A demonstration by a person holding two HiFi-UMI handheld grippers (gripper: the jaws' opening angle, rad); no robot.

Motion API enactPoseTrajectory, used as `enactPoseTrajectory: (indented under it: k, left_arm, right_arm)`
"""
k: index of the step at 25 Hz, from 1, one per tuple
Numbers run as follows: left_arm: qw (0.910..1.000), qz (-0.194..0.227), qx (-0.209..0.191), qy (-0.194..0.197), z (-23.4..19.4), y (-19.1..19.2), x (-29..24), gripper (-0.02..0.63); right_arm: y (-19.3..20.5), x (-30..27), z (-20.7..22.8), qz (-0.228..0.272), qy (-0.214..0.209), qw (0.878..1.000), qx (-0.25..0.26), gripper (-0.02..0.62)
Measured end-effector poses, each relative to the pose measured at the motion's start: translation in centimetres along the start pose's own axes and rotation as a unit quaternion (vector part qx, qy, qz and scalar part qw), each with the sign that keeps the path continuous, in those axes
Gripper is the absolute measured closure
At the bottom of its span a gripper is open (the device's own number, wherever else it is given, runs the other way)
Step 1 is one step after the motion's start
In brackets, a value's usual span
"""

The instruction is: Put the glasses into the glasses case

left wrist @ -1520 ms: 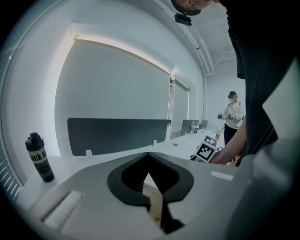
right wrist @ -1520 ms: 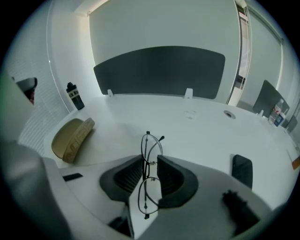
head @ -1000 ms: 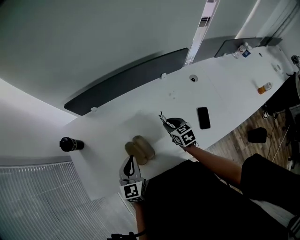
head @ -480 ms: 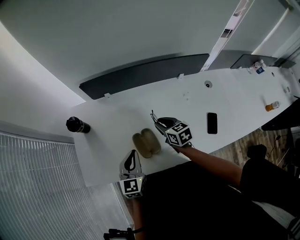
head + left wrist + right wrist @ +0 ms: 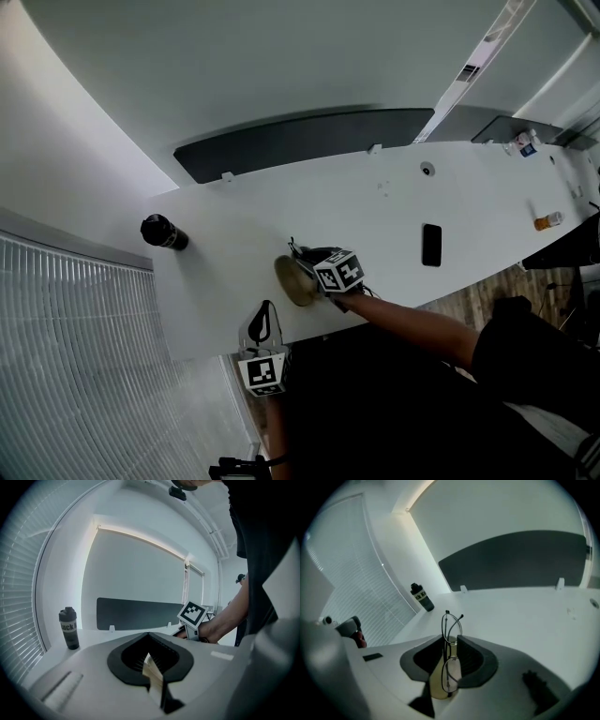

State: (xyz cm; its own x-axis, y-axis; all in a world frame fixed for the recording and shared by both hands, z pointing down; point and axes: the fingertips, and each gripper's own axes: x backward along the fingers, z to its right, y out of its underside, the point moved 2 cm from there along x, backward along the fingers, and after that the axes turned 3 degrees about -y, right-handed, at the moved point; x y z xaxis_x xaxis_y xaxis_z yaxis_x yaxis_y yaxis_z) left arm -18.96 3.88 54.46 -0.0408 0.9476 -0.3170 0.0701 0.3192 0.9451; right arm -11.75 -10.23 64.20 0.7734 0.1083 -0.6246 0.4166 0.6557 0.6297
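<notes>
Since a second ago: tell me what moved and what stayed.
The right gripper, shut on the glasses, carried them leftward until they hang over the tan glasses case. The case, bottle and phone stayed put.

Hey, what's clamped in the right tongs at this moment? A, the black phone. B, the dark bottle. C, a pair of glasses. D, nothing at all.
C: the right tongs pinch wire-framed glasses between their jaws, with the tan case just beyond them.

Bottle (image 5: 164, 232) left of glasses case (image 5: 291, 279)
</notes>
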Motion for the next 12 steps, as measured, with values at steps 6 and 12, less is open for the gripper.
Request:
enactPoseTrajectory:
  k: [6,12]
  left_arm:
    - [1.0,-0.003,0.003,-0.007,-1.6,0.6,1.3,0.598]
    - [0.9998,-0.008,-0.007,-0.014,-2.9,1.2,2.1,0.598]
  right_arm:
    - [3.4,-1.9,1.7,-0.023,0.021,0.994,-0.104,0.494]
    - [6.2,-2.8,3.4,-0.07,0.056,0.991,-0.095,0.494]
